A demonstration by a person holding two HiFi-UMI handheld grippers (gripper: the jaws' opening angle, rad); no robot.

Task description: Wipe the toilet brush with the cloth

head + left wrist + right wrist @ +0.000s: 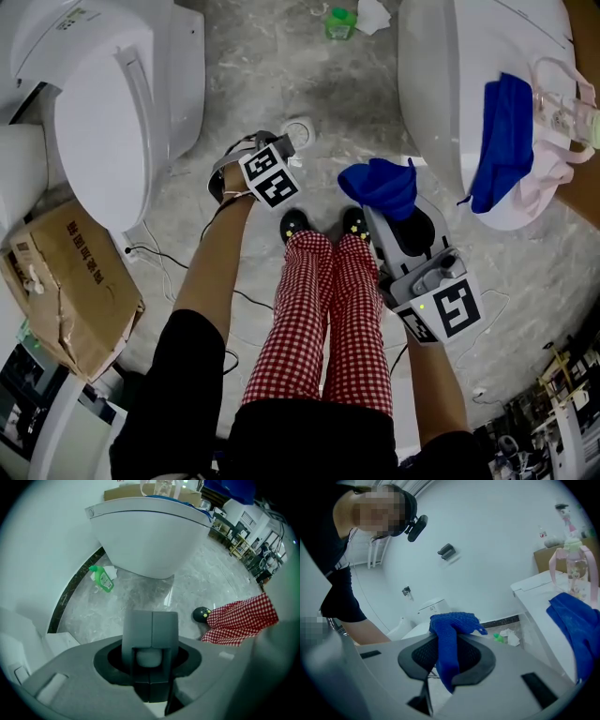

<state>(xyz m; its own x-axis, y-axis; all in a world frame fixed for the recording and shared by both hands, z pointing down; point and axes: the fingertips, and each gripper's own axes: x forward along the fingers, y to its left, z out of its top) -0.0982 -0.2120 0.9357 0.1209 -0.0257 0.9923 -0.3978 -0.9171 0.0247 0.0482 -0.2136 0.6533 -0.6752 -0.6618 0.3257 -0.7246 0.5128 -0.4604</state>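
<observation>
- Below the head camera, the person stands on the floor (244, 66) in checked trousers (333, 319), with a tool at each side of the legs.
- The left arm reaches down past the left leg, and the left tool (151, 620) points at the floor. Its jaws are clenched round a pale rounded thing, which I take for the handle end of the brush (149, 657). The rest of the brush is hidden under the tool in the head view.
- The right forearm reaches forward beside the right leg, and the right tool (382, 216) points ahead and a little down. It is clamped on the blue cloth (380, 186), which bunches over the jaw tips and droops below them.
- Progress, as I judge it: both things are in hand, so the pick-up looks done. The cloth and the brush are apart, with the feet between them, and nothing touches. All of the wiping is left: the cloth has yet to be brought to the brush and rubbed along it.
- Just beyond the left tool a white disc (298, 131) lies on the floor. I cannot tell whether it is a holder or a drain.
- Further out stand the left toilet (103, 103), with a box (66, 281) beside it, and the right toilet (441, 84).
- On the right toilet's lid lies a spare cloth (502, 141), beside a pink-strapped bottle (562, 108).
- Farthest off, a green bottle (339, 21) lies on the floor.
</observation>
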